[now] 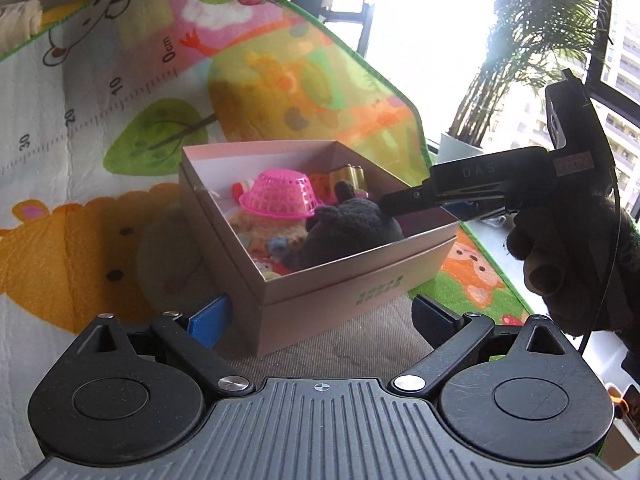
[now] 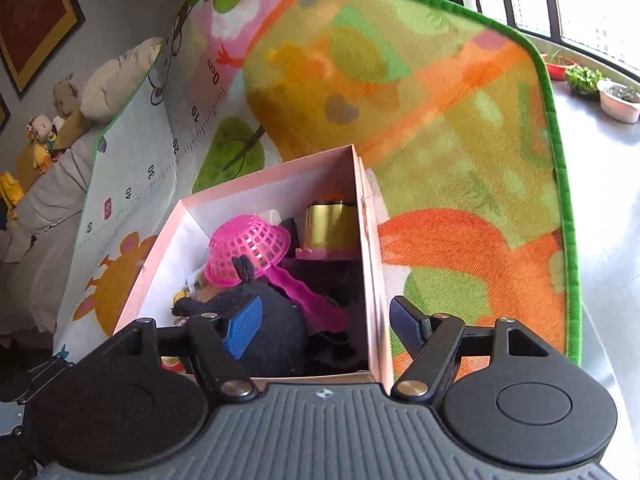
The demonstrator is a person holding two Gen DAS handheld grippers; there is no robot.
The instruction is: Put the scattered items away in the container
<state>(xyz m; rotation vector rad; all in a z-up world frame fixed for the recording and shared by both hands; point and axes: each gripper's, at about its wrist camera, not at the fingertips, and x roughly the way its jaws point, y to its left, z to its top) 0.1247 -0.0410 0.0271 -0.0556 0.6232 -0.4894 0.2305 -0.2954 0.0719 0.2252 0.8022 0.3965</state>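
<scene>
Ahead of the left gripper [image 1: 322, 312], whose fingers are spread with nothing between them, sits the pink box [image 1: 352, 276] on a cartoon play mat [image 1: 80, 184]. The mat carries a printed ruler reading "0cm", "10", "20", "30"; the right wrist view continues it to "40", "50" and "60". Green lettering on the box's front wall is too small to read. To the left gripper's upper right, the right gripper [image 2: 324, 324] reaches over the box rim, and "DAS" can be made out on its body. It is spread too, directly above a black plush toy [image 2: 276, 328] lying in the box beside an upturned pink basket [image 2: 248, 248]. Only the right view shows the gold cylinder [image 2: 330, 224] clearly, and stuffed animals [image 2: 52, 120] far off to its left.
</scene>
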